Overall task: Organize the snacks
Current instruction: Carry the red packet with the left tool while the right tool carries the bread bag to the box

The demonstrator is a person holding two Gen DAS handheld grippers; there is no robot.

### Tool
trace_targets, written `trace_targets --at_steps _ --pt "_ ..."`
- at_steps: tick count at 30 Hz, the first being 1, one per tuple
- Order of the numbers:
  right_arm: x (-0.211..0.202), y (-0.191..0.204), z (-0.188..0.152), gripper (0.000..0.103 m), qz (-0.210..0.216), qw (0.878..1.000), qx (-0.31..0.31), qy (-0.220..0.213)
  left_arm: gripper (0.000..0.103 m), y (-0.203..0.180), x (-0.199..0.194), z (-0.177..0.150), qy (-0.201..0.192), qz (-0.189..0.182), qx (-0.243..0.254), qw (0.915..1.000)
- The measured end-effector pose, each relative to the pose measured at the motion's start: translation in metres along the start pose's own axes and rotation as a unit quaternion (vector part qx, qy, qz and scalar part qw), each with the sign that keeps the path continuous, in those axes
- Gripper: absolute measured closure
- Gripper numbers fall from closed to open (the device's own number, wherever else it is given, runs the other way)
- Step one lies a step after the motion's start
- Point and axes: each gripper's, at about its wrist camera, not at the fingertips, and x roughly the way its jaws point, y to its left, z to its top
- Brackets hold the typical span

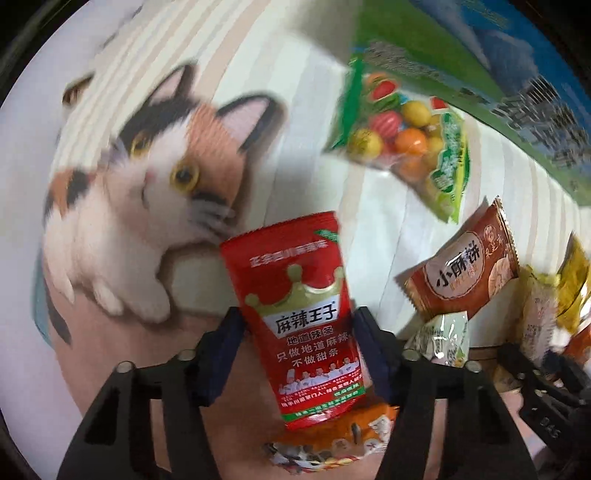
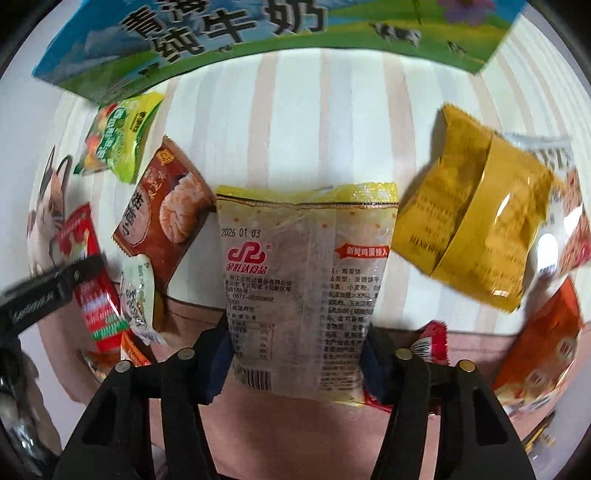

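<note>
My left gripper (image 1: 299,328) is shut on a red spicy-strip packet (image 1: 295,310) and holds it upright above the cat-print cloth (image 1: 155,177). The same packet shows at the left of the right wrist view (image 2: 92,280). My right gripper (image 2: 295,343) is shut on a clear egg-biscuit packet with a yellow top (image 2: 303,280), held above the striped cloth. A brown pastry packet (image 1: 461,273) (image 2: 166,218), a green candy bag (image 1: 406,136) (image 2: 118,136) and a small pale packet (image 1: 443,339) (image 2: 138,295) lie between the two grippers.
A blue and green milk carton box (image 2: 229,33) (image 1: 498,66) stands at the far edge. A yellow packet (image 2: 469,218), a white packet (image 2: 561,206) and an orange packet (image 2: 543,339) lie at the right. An orange packet (image 1: 354,435) lies under my left gripper.
</note>
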Motion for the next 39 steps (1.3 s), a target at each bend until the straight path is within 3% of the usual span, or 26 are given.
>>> trace_targets --at_steps 1,3,6,8,10,13,19,25,31,33,39 --pt "0.002 -0.002 0.002 0.03 0.007 1.0 0.01 -0.001 0.031 0.003 0.004 -0.001 0.011 -0.013 -0.018 0.9997" --pt "0.006 -0.007 0.002 0.027 0.015 0.999 0.032 -0.006 0.029 0.004 0.009 -0.003 0.017 -0.017 -0.037 0.999" --pt "0.01 -0.005 0.003 0.026 -0.003 0.999 0.044 -0.016 0.03 -0.003 0.013 -0.008 0.003 0.01 -0.039 0.9992" --pt "0.012 -0.001 0.006 0.028 -0.015 0.998 0.049 -0.025 0.038 -0.011 0.016 -0.013 -0.008 0.029 -0.03 0.9991" --pt "0.018 0.008 0.002 0.043 -0.038 0.998 0.042 -0.037 0.051 -0.027 0.012 -0.024 -0.022 0.04 -0.017 0.9988" --pt "0.014 0.013 -0.004 0.053 -0.035 0.998 0.034 -0.051 0.055 -0.03 0.005 -0.031 -0.029 0.03 -0.012 0.9991" --pt "-0.008 0.008 -0.014 0.057 0.0 0.997 0.039 -0.06 0.058 -0.018 -0.01 -0.036 -0.045 0.014 -0.013 0.9988" --pt "-0.037 0.012 -0.023 0.058 0.036 0.996 0.03 -0.077 0.058 -0.028 -0.057 -0.047 -0.082 -0.003 0.003 0.9967" --pt "-0.088 0.011 -0.03 0.059 0.086 0.99 0.021 -0.107 0.058 -0.05 -0.117 -0.051 -0.118 -0.046 0.027 0.9916" --pt "-0.11 0.012 -0.023 0.059 0.101 0.987 0.019 -0.12 0.058 -0.053 -0.143 -0.044 -0.129 -0.065 0.037 0.9889" --pt "-0.191 -0.004 0.01 0.059 0.13 0.976 0.011 -0.175 0.058 -0.065 -0.199 0.018 -0.156 -0.106 0.087 0.9781"
